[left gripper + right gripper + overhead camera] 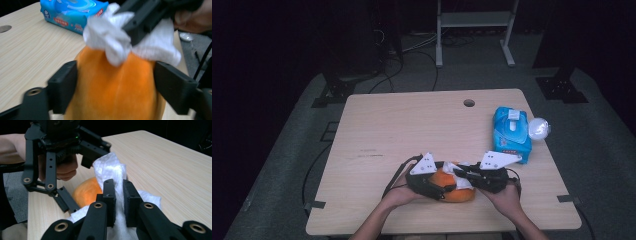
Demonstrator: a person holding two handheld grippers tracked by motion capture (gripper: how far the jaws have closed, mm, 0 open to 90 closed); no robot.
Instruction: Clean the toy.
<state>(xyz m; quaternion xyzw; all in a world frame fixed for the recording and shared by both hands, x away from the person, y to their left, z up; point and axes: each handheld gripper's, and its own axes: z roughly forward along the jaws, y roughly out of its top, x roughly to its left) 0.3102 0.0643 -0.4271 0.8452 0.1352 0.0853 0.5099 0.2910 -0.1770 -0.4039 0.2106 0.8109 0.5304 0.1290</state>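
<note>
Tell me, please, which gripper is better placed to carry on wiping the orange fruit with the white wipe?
Probably the right gripper: its jaws pinch the white wipe, which lies on the orange fruit. The left gripper brackets the fruit, so it looks better suited to steadying it.

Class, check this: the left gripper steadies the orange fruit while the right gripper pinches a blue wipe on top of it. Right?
Not quite: the wipe is white, as the right gripper view shows. The left gripper steadies the orange fruit; the right gripper pinches the wipe.
</note>
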